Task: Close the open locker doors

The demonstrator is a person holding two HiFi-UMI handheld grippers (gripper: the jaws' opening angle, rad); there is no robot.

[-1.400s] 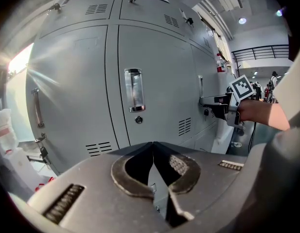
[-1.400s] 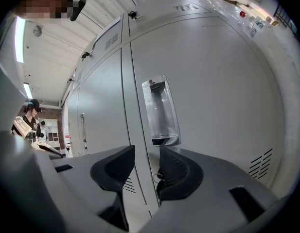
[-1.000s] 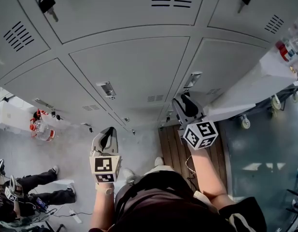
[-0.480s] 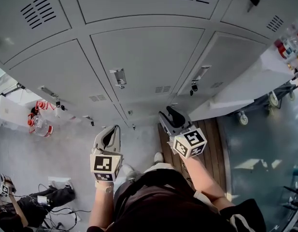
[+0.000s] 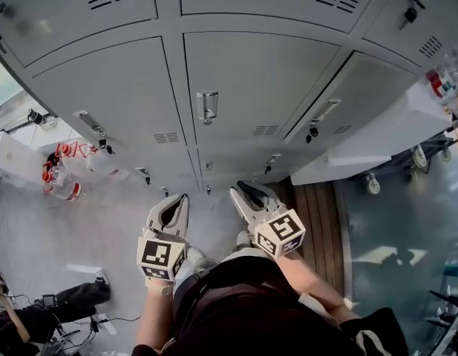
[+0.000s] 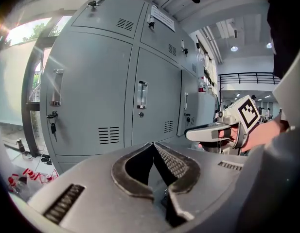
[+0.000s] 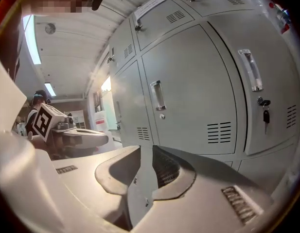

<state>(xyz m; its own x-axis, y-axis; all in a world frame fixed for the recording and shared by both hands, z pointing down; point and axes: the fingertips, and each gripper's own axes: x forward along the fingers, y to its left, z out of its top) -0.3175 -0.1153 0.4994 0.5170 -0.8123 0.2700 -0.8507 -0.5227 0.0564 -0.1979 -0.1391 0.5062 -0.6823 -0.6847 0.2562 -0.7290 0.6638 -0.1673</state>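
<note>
We hold left gripper [image 5: 180,199] shut, empty; right gripper [image 5: 242,189] narrowly parted, jaws just been closing, nothing between. Locker door [image 5: 355,99] far right looks slightly ajar, tall edge upright; right gripper nearer, well apart from it.

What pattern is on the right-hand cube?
Black squares on white; the cube shows best in the head view.

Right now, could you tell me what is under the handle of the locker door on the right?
Just under the handle sits a lock with a key hanging from it. The door covers the locker's inside, so that cannot be seen.
</note>
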